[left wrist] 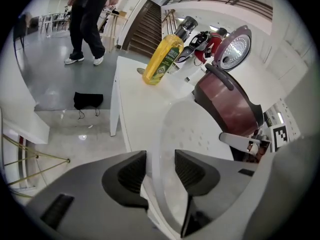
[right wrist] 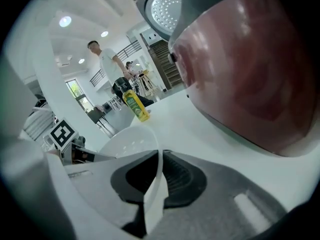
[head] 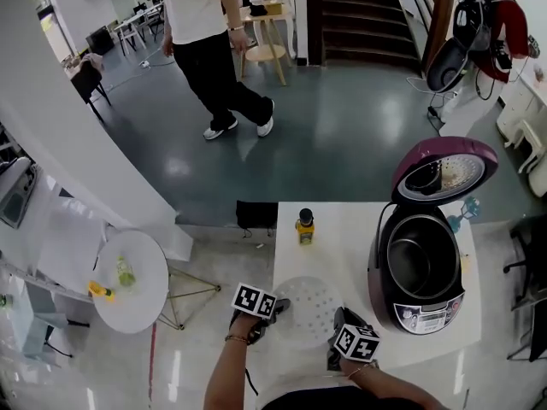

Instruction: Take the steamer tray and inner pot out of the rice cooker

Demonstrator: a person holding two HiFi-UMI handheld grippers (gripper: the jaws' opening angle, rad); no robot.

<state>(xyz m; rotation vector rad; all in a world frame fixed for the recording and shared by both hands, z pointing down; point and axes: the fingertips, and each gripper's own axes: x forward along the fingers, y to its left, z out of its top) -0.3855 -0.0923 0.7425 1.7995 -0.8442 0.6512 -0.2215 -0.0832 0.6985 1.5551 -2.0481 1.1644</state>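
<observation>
The steamer tray (head: 309, 307) lies on the white table (head: 342, 229), just left of the rice cooker (head: 423, 310). Its rim runs between the left gripper's (left wrist: 160, 160) 2 pads, which stand apart and seem clear of it. The right gripper (right wrist: 159, 160) is clamped on the opposite rim. The inner pot (head: 410, 259) sits in the open cooker. A yellow bottle (head: 304, 227) stands beyond the tray.

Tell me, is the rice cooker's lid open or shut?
Open. The lid stands tipped back behind the rice cooker, its inner side showing, and the pot inside is in plain view.
</observation>
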